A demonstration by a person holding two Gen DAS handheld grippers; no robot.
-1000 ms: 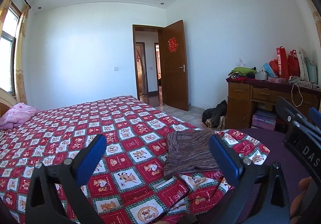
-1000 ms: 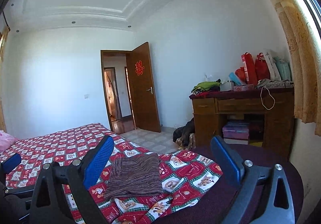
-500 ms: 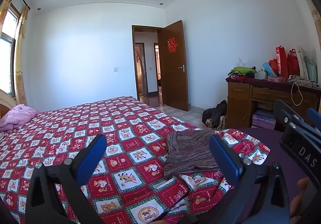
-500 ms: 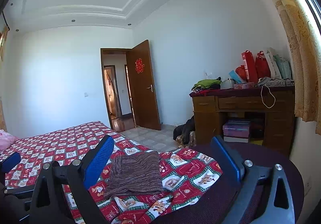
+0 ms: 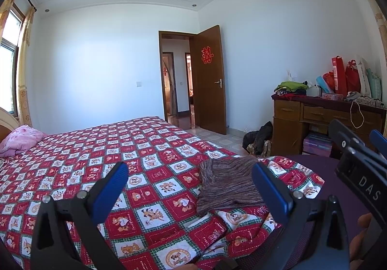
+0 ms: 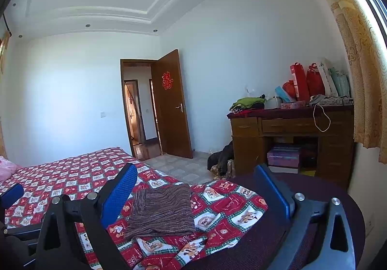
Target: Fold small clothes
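Both grippers hang above the bed with fingers spread wide, grasping nothing — left gripper point(image 5: 189, 181), right gripper point(image 6: 197, 184). One brown knit garment point(image 6: 160, 212) lies already folded on the red patchwork quilt point(image 5: 150, 149), at about 1 o'clock from the left gripper. Likely snag: that quilt corner is rumpled, so a low grab could catch quilt too. Count: one garment, one pink pillow point(image 5: 20, 139).

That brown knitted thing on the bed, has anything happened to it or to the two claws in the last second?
Almost nothing. The right claw tipped slightly, so the room sits a little lower in its view; nothing was grabbed or released. The brown knitted cloth lies folded on the red patterned bedspread as before, and the left claw hangs open above it, as does the right.
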